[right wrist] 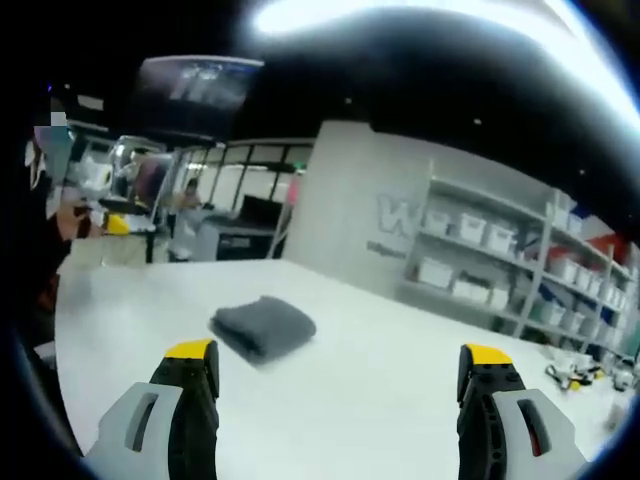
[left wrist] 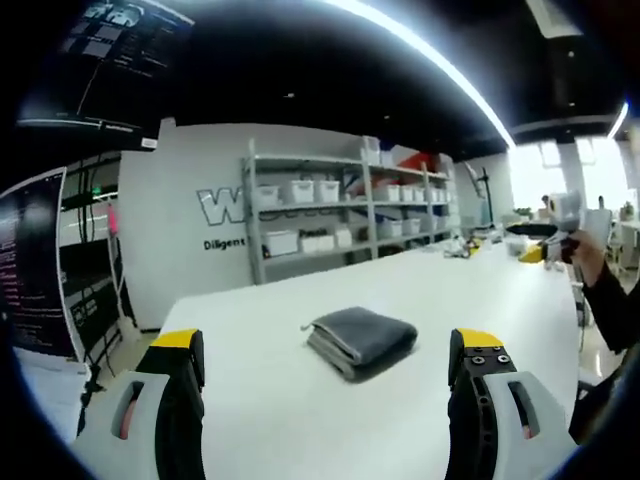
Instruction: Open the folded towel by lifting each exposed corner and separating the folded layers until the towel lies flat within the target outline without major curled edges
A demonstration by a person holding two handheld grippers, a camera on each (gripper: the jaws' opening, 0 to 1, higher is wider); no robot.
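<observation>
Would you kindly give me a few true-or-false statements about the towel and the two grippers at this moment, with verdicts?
1. The towel is folded on the white table. True.
2. The left gripper is shut on the towel. False: its jaws stand wide apart, short of the towel and not touching it.
3. The right gripper is open. True.
4. The towel is red. False: it is dark grey.
5. Shelves with white bins stand beyond the table. True.
6. The towel already lies spread flat. False: it is a thick folded bundle, its layers showing at the near edge.
</observation>
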